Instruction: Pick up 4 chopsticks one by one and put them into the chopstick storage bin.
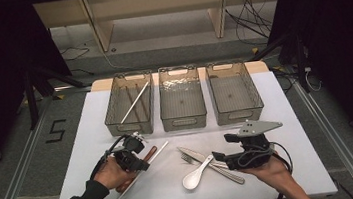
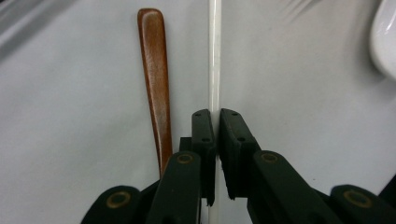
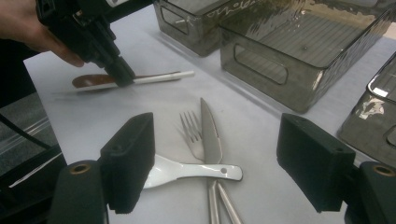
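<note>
My left gripper [image 1: 143, 157] [image 2: 215, 123] is shut on a white chopstick [image 2: 214, 56] [image 1: 161, 148] that lies on the white table [image 1: 294, 131]. Just left of the chopstick lies a brown wooden spoon [image 2: 156, 79] [image 1: 151, 152], apart from the jaws. In the right gripper view the left gripper [image 3: 123, 77] pinches the chopstick [image 3: 163, 77] low against the table. My right gripper [image 1: 224, 147] [image 3: 219, 158] stands open and holds nothing. It hovers over a white ceramic spoon [image 3: 187, 170] [image 1: 195, 175], a fork [image 3: 190, 128] and a knife [image 3: 210, 130].
Three translucent grey bins stand in a row at the back of the table: left bin [image 1: 130, 127], middle bin [image 1: 183, 122], right bin [image 1: 239, 115]. A white chopstick [image 1: 134, 103] leans inside the left bin. Dark stands and cables flank the table.
</note>
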Demonstrator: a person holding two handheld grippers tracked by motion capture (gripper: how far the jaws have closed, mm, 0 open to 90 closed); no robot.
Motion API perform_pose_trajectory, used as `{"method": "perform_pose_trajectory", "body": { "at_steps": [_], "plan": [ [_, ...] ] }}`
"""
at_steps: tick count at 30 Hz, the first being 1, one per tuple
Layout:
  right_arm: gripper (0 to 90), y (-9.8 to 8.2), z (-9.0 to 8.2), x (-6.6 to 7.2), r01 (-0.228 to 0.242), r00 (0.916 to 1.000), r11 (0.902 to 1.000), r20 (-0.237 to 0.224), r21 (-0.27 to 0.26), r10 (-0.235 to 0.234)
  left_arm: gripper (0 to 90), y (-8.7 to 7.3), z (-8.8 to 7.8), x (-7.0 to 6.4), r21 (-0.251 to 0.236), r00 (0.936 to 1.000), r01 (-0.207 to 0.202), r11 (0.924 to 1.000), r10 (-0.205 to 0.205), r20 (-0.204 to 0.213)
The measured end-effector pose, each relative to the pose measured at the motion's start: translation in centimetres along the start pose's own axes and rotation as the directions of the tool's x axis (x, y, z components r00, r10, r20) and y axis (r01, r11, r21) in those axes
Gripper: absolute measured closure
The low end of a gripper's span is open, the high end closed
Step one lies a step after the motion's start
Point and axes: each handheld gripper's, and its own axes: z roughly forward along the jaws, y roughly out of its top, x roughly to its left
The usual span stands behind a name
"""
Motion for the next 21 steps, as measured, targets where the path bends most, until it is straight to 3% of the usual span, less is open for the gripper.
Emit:
{"method": "perform_pose_trajectory", "body": {
  "at_steps": [9, 16, 21],
  "plan": [
    [28.9, 0.0, 0.0, 0.0, -0.002, 1.0, 1.0, 0.0, -0.001, 0.002, 84.2, 0.4, -1.6, 0.1, -0.083, 0.9982, 0.015, 0.9965, -0.011, 0.058],
    [28.9, 0.0, 0.0, 0.0, 0.0, 1.0, 1.0, 0.0, -0.002, 0.0, 84.2, 0.9, -2.7, 0.1, -0.12, 0.9978, 0.015, 0.9927, -0.007, 0.066],
    [28.9, 0.0, 0.0, 0.0, -0.003, 1.0, 1.0, 0.001, -0.003, 0.003, 84.2, 1.3, -3.9, 0.8, -0.169, 0.9979, 0.032, 0.985, -0.022, 0.062]
  ]
}}
